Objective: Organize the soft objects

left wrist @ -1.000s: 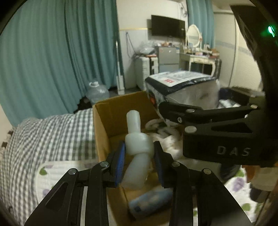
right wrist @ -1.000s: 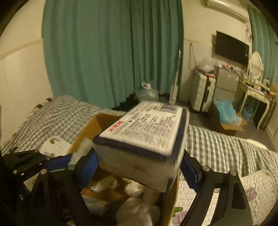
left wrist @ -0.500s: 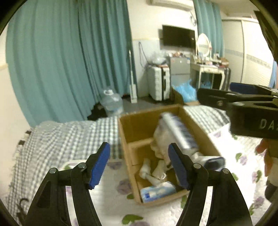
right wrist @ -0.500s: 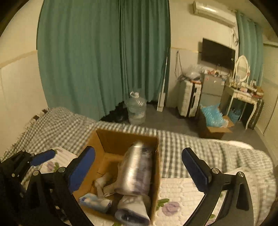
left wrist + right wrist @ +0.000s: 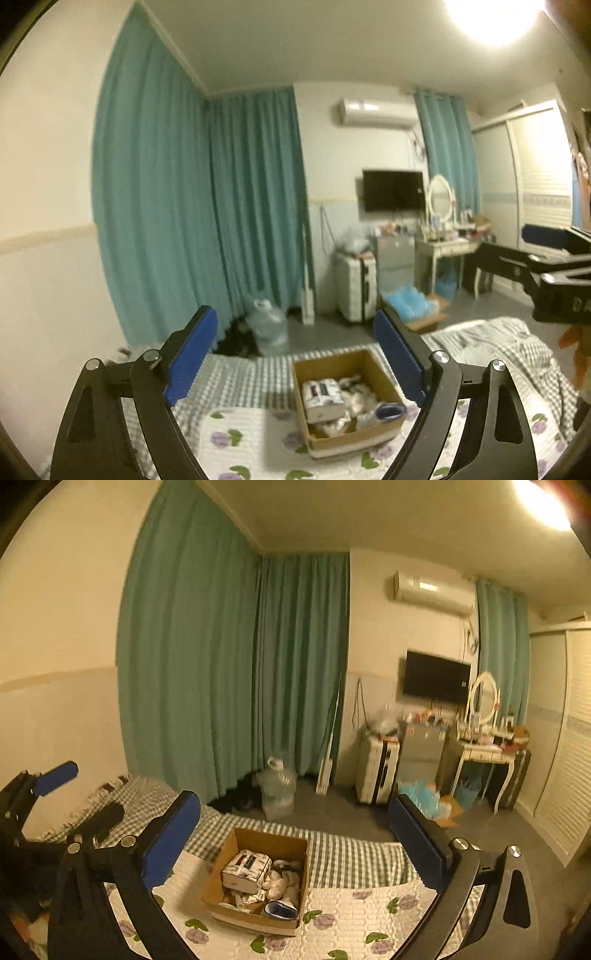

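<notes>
A brown cardboard box (image 5: pixel 386 374) (image 5: pixel 221 860) sits on the bed, well below and ahead of both grippers. Inside lie a white and dark tissue pack (image 5: pixel 322 397) (image 5: pixel 246 870), white soft items (image 5: pixel 360 395) (image 5: pixel 282 880) and a blue-edged roll (image 5: pixel 388 410) (image 5: pixel 277 910). My left gripper (image 5: pixel 295 360) is open and empty, held high above the bed. My right gripper (image 5: pixel 295 849) is open and empty too, also high. The right gripper shows at the right edge of the left wrist view (image 5: pixel 554 266), and the left one at the left edge of the right wrist view (image 5: pixel 40 805).
The bed has a white floral quilt (image 5: pixel 351 919) and a grey checked blanket (image 5: pixel 343 853). Beyond it are teal curtains (image 5: pixel 236 679), a water jug (image 5: pixel 277 794), a white suitcase (image 5: pixel 376 773), a dressing table (image 5: pixel 487 755) and a wardrobe (image 5: pixel 569 746).
The left gripper let go of the white soft item and the right let go of the tissue pack; both now lie in the box. Both grippers opened and rose up and back.
</notes>
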Demonstrator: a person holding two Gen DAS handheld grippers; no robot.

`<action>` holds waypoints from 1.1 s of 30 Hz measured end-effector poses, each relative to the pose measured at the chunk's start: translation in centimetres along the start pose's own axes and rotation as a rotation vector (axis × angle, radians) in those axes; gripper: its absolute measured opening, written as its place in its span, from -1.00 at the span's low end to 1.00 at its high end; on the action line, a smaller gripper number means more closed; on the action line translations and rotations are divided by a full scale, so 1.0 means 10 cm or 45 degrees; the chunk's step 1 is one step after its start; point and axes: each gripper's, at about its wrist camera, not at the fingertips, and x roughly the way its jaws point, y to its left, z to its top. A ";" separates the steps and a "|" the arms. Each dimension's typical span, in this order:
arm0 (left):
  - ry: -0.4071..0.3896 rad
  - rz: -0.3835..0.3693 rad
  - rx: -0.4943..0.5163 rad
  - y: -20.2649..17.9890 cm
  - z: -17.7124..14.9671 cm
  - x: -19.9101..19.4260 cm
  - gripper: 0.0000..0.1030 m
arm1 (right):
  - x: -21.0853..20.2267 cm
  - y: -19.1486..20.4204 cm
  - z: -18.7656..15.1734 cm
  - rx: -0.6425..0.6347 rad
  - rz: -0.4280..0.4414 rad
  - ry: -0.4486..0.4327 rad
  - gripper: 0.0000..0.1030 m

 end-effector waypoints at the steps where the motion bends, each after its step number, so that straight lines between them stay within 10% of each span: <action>1: -0.023 0.011 0.001 0.00 -0.02 -0.09 0.71 | -0.14 0.00 -0.01 0.000 0.004 -0.020 0.99; 9: -0.038 0.021 -0.064 -0.04 -0.57 -0.28 0.72 | -0.67 -0.05 -0.58 0.025 0.051 -0.104 0.99; 19: 0.233 0.045 -0.099 -0.22 -1.64 0.45 0.72 | 0.09 -0.16 -1.86 0.118 0.050 -0.010 0.99; 33: 0.301 0.029 -0.100 -0.22 -1.94 0.56 0.72 | 0.59 -0.25 -2.34 0.138 0.018 0.172 0.99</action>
